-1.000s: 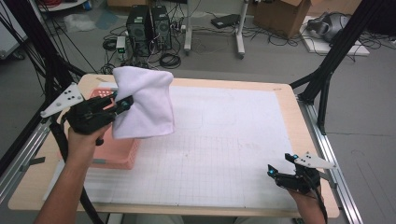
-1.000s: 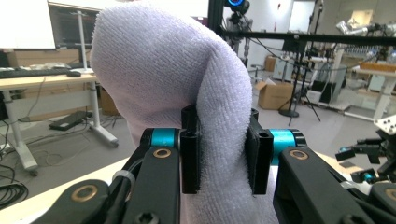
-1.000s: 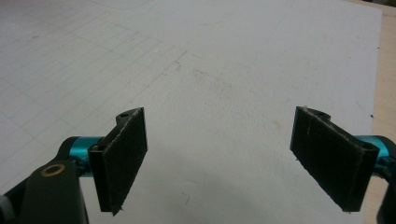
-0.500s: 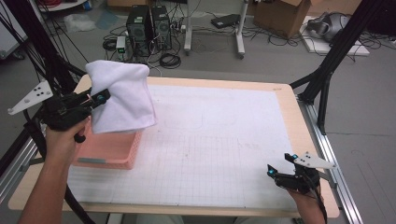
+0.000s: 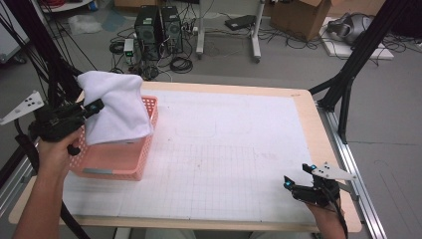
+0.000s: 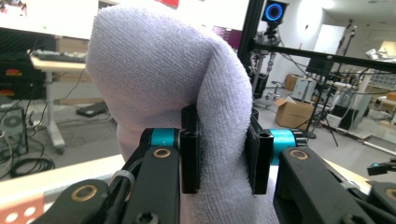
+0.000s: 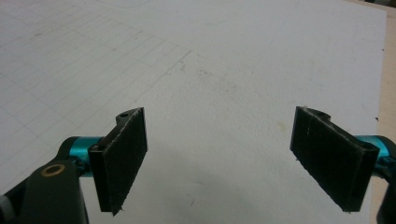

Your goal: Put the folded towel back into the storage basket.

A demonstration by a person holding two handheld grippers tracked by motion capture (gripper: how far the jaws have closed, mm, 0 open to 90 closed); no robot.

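Note:
A folded white towel [image 5: 115,107] hangs over a pink plastic basket [image 5: 112,167] at the table's left side. My left gripper [image 5: 94,106] is shut on the towel's upper left part and holds it above the basket. In the left gripper view the two black pads [image 6: 190,154] squeeze a thick fold of the towel [image 6: 159,84]. My right gripper [image 5: 296,180] rests low at the table's front right corner. Its pads [image 7: 122,156] stand wide apart over bare white grid mat, with nothing between them.
A white grid mat [image 5: 224,149] covers the wooden table [image 5: 308,107]. Black frame legs rise at the far left and far right. Computer towers [image 5: 158,27], cables and cardboard boxes sit on the floor beyond the far edge.
My left gripper has carried the towel leftward and slightly down, uncovering the basket's right side and now hanging over the basket. The right gripper has stayed still.

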